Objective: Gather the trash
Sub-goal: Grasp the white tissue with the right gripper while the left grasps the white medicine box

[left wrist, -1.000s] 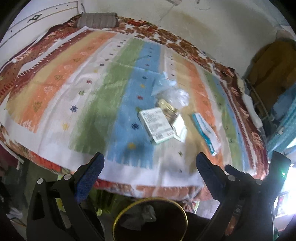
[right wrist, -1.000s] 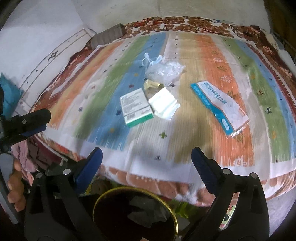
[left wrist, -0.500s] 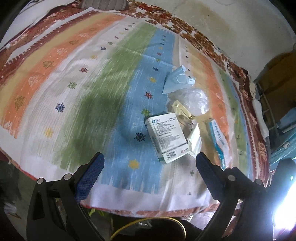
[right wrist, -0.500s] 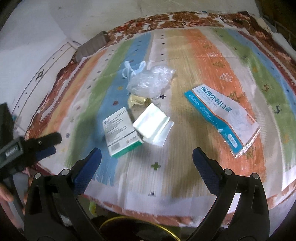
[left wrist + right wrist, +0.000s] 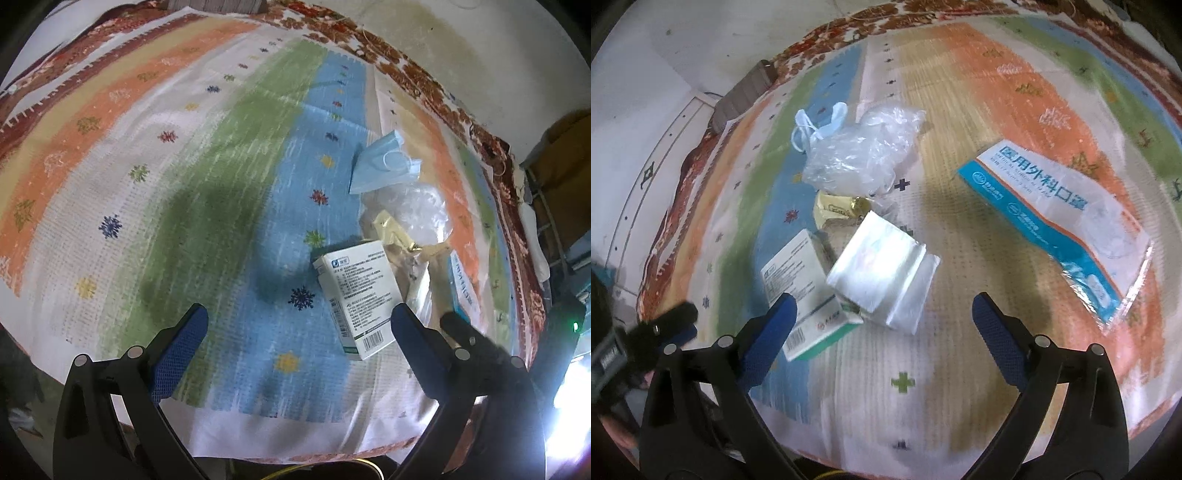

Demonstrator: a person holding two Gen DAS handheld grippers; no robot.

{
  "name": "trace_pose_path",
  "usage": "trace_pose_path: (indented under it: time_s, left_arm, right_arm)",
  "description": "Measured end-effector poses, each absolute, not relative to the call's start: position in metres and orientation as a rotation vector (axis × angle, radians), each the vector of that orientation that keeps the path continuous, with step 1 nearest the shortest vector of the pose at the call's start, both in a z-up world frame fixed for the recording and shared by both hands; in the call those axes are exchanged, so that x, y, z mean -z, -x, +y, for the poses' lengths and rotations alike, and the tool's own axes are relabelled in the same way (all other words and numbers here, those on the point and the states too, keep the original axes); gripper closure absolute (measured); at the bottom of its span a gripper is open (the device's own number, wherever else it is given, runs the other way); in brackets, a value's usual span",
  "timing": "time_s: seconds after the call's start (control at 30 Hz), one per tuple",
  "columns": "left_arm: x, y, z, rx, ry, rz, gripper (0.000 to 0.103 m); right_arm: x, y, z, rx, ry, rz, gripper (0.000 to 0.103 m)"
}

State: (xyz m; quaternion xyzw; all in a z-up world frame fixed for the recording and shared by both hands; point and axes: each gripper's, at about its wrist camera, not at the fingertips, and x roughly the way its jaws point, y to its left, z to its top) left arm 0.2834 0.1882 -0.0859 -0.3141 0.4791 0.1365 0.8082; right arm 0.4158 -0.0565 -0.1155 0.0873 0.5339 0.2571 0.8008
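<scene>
From the left wrist, the left claw (image 5: 295, 325) is gaping wide and holding nothing; the medicine box (image 5: 356, 297) is lying on the striped bed cover (image 5: 184, 166) just inside its right finger, long axis running away from it. From the right wrist, the right claw (image 5: 882, 314) is likewise hanging empty and spread, the white packet (image 5: 882, 273) sitting between its fingers, the box by its left finger. The right claw looks nearer.

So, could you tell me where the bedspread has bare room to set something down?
Bare: the green and white stripes left of the medicine box, and the near strip between the white packet and the mask package. Crowded: box, packet, gold wrapper and plastic bag cluster together.
</scene>
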Motion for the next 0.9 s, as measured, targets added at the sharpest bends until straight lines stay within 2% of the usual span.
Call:
trace_pose_path:
  time_s: [0.27,0.37,0.43,0.63,0.9]
  left_arm:
    - [0.09,-0.296,0.181,-0.234,0.662,1.025,0.006]
    - [0.096,-0.302,0.179,-0.224,0.673,1.034,0.006]
    - [0.1,-0.306,0.179,-0.23,0.671,1.043,0.006]
    - [0.109,-0.319,0.174,-0.244,0.673,1.06,0.006]
    - [0.111,-0.341,0.152,-0.238,0.671,1.082,0.006]
  right_arm:
    - [0.134,-0.433,-0.038,-0.552,-0.174,1.184,0.032]
    - [0.142,-0.437,-0.031,-0.551,-0.15,1.203,0.045]
    - [0.147,-0.439,-0.031,-0.525,-0.134,1.213,0.059]
    - [0.152,-0.445,-0.038,-0.519,-0.144,1.233,0.082]
    - [0.153,-0.447,-0.046,-0.531,-0.159,1.252,0.09]
